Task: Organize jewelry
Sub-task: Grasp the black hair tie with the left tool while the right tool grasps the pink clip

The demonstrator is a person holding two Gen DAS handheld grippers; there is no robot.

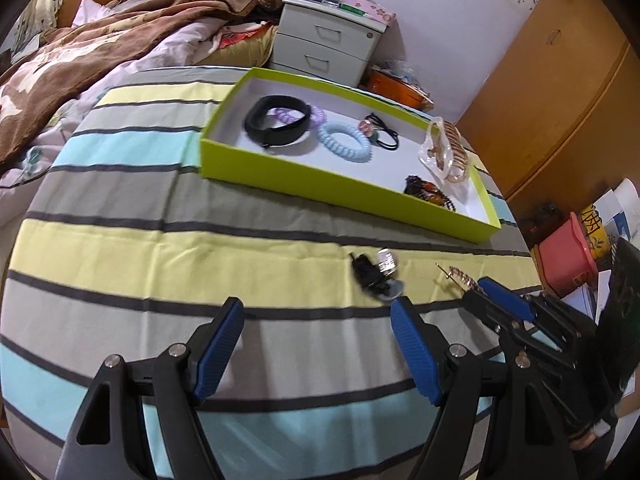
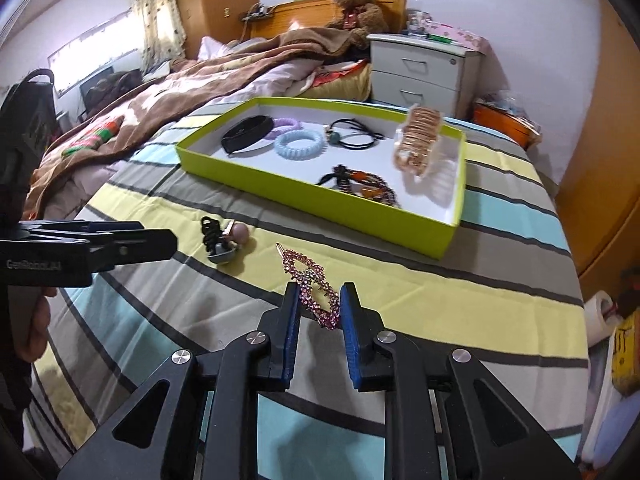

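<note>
A lime-green tray (image 1: 320,192) (image 2: 360,210) lies on the striped bedspread and holds a black band (image 1: 276,122), a light blue coil hair tie (image 1: 346,142), a clear claw clip (image 1: 444,152) and dark beads (image 1: 430,192). A black hair tie with bobbles (image 1: 378,274) (image 2: 222,238) lies on the bedspread in front of the tray. My left gripper (image 1: 318,316) is open and empty just short of it. My right gripper (image 2: 320,300) is shut on a pink rhinestone hair clip (image 2: 310,284), which also shows in the left wrist view (image 1: 460,278).
A rumpled brown blanket (image 2: 180,92) covers the bed to the left. A white bedside cabinet (image 1: 328,40) and a wooden wardrobe (image 1: 560,92) stand beyond the tray. Boxes and a pink container (image 1: 564,256) sit off the bed's right edge.
</note>
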